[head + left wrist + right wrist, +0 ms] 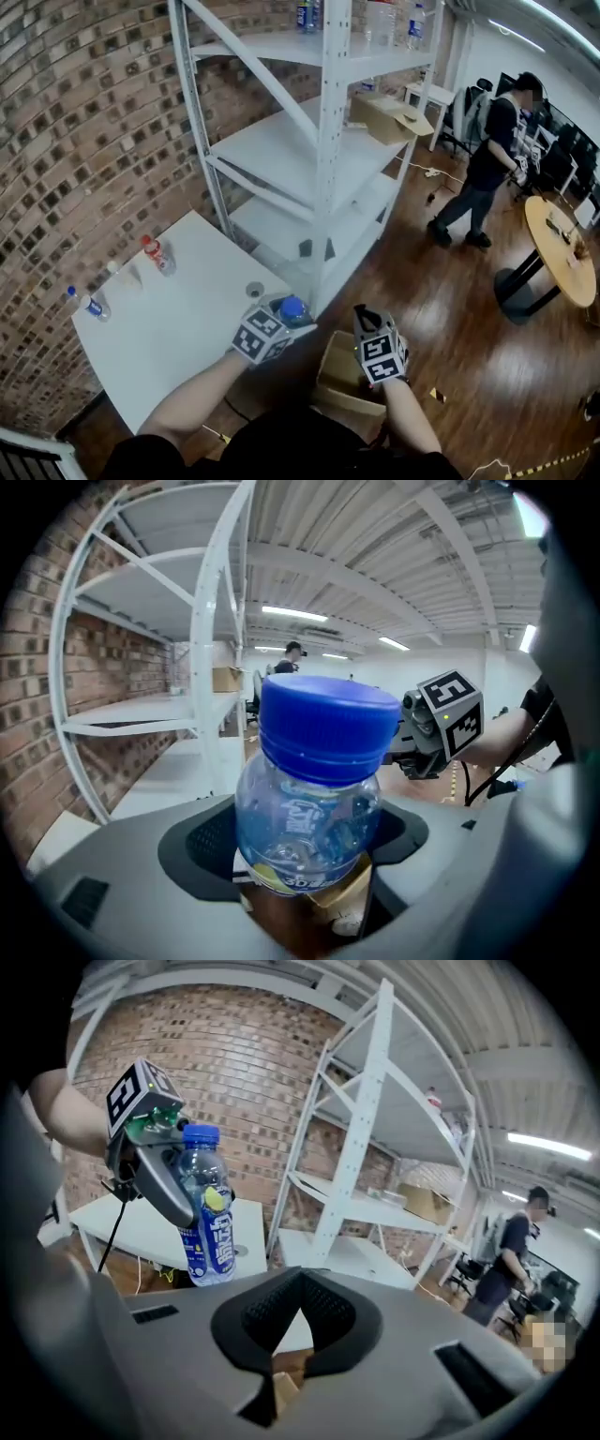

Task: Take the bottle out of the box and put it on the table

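Note:
My left gripper (284, 317) is shut on a clear water bottle (292, 309) with a blue cap and a blue label, held upright in the air off the right edge of the white table (178, 328). In the left gripper view the bottle (312, 789) fills the space between the jaws. The right gripper view shows the same bottle (208, 1218) in the left gripper (159, 1171). My right gripper (364, 317) hangs over the open cardboard box (339, 382) on the floor. Its jaws meet at the tips (306, 1275) with nothing held.
On the table stand a red-capped bottle (157, 253), a blue-capped bottle (89, 304) and a clear one (127, 273). A white metal shelf rack (328, 169) rises just behind the table. A person (487, 155) stands far right near a round wooden table (562, 253).

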Motion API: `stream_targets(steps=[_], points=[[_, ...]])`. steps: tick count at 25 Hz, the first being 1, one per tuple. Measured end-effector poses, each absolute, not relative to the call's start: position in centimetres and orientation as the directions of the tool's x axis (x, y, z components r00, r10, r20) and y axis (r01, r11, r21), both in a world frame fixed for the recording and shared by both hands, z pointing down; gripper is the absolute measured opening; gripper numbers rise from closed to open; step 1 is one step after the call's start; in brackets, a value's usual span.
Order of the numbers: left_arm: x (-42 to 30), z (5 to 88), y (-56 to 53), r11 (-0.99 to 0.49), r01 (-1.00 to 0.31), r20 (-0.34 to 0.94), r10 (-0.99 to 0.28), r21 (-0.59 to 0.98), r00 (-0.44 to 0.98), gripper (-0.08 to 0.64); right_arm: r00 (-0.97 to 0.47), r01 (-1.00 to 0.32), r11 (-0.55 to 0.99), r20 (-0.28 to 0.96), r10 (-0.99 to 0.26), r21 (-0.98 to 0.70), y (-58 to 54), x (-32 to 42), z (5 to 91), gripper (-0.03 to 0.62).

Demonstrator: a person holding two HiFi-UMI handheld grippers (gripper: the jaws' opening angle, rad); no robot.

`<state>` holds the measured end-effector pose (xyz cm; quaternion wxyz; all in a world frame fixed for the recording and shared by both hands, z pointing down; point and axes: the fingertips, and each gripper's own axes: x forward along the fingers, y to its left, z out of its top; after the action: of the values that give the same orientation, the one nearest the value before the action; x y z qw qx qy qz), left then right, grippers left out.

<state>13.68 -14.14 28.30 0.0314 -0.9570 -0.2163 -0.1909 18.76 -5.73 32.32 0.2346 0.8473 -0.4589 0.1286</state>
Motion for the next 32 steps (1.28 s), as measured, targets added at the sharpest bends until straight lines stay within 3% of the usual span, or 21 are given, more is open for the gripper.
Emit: stream_targets(steps=[8, 17, 21, 25, 32], points=[[8.4, 27.1, -26.8, -0.998, 0.056, 0.365, 0.054, 0.005, 0.93, 0.37, 0.248, -0.953, -0.147, 0.403, -0.881, 0.265, -19.7, 16.2, 30.7, 0.002], [-4.0, 28.3, -37.6, -0.94, -0.339, 0.388, -0.299, 0.035, 0.871, 0.37, -0.111, -0.933, 0.245, 0.435, -0.893, 0.265, -32.8, 6.1, 30.4, 0.002], [-10.9, 29.3, -41.7, -0.89, -0.453, 0.383, -0.4, 0.054, 0.832, 0.37, -0.219, -0.896, 0.359, 0.446, -0.868, 0.26, -38.2, 0.4, 30.5, 0.002], [-17.4, 29.5, -45.8, -0.849, -0.527, 0.383, -0.474, 0.041, 0.793, 0.37, -0.332, -0.9, 0.416, 0.409, -0.85, 0.133, -42.8, -4.6, 29.7, 0.003], [-25.5, 30.0, -52.4, -0.806, -0.592, 0.392, -0.534, 0.033, 0.749, 0.37, -0.343, -0.897, 0.426, 0.422, -0.839, 0.118, -49.5, -10.8, 30.4, 0.003]])
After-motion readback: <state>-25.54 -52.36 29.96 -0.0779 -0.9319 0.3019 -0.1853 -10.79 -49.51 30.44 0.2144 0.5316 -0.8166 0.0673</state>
